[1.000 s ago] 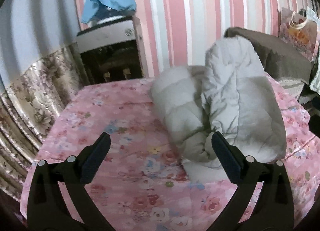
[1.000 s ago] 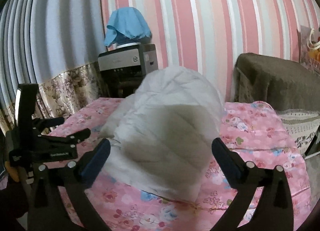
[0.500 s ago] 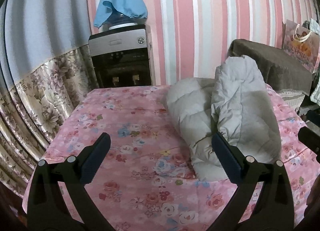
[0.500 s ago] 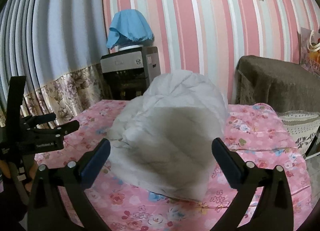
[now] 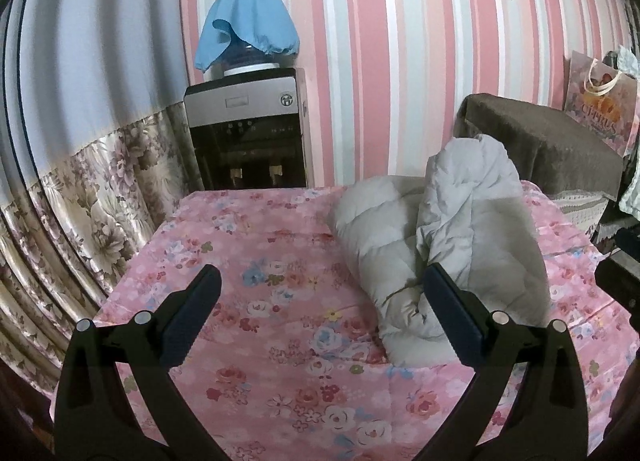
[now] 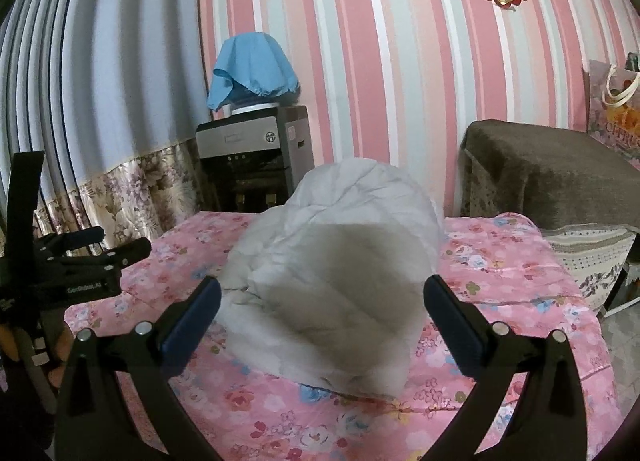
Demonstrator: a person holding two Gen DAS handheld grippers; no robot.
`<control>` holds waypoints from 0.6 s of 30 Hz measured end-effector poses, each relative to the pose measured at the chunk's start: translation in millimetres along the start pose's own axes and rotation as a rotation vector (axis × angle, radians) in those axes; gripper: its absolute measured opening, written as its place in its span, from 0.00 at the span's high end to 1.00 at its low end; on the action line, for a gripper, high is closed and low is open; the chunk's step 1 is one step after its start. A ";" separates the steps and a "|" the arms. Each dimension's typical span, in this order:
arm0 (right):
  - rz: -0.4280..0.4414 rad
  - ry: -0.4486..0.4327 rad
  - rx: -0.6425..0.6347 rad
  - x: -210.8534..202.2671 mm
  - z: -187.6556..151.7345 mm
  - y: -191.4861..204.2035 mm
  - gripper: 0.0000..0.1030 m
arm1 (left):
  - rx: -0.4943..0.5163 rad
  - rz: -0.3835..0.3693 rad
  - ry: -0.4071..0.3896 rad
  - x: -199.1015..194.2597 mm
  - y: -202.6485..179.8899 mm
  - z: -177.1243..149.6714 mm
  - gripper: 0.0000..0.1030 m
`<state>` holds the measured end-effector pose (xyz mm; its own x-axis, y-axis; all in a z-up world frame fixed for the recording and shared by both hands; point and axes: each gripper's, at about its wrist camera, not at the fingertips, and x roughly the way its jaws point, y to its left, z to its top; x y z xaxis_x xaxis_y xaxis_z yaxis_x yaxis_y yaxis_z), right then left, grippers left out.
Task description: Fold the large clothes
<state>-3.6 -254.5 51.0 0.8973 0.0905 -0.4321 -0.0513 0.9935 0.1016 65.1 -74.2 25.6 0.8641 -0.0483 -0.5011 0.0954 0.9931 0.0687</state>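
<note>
A pale grey puffy jacket [image 5: 452, 237] lies bundled in a rolled heap on the pink floral table cover [image 5: 256, 269], toward the right side. My left gripper [image 5: 320, 301] hovers open above the cover, its right finger just in front of the jacket's near edge, nothing between its fingers. In the right wrist view the same jacket [image 6: 340, 273] fills the middle, and my right gripper [image 6: 320, 311] stands open in front of it, empty. The left gripper [image 6: 72, 261] also shows at the far left of that view.
A water dispenser [image 5: 248, 133] with a blue cloth over its bottle stands behind the table against the striped wall. A brown-covered piece of furniture [image 5: 552, 145] sits at the back right, with a gift bag [image 5: 600, 109] on it. Floral curtains [image 5: 80, 213] hang left.
Both grippers have pulled back and up from the jacket, so more of the table and wall shows. The jacket lies still in its heap.
</note>
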 end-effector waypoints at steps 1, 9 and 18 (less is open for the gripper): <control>0.001 0.004 0.002 -0.9 -1.0 0.8 0.01 | 0.003 0.006 -0.001 -1.1 -0.7 0.1 0.03; -0.024 0.030 0.020 -3.6 -9.4 3.7 0.01 | 0.021 -0.001 0.012 -5.9 -2.1 -7.2 0.03; -0.101 0.043 0.019 -13.2 -9.3 12.9 0.01 | 0.013 -0.007 0.040 -13.8 6.5 -17.0 0.03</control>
<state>-20.1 -242.2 49.7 0.8776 -0.0068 -0.4793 0.0470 0.9963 0.0719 45.4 -65.2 18.4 0.8428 -0.0511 -0.5358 0.1086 0.9912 0.0763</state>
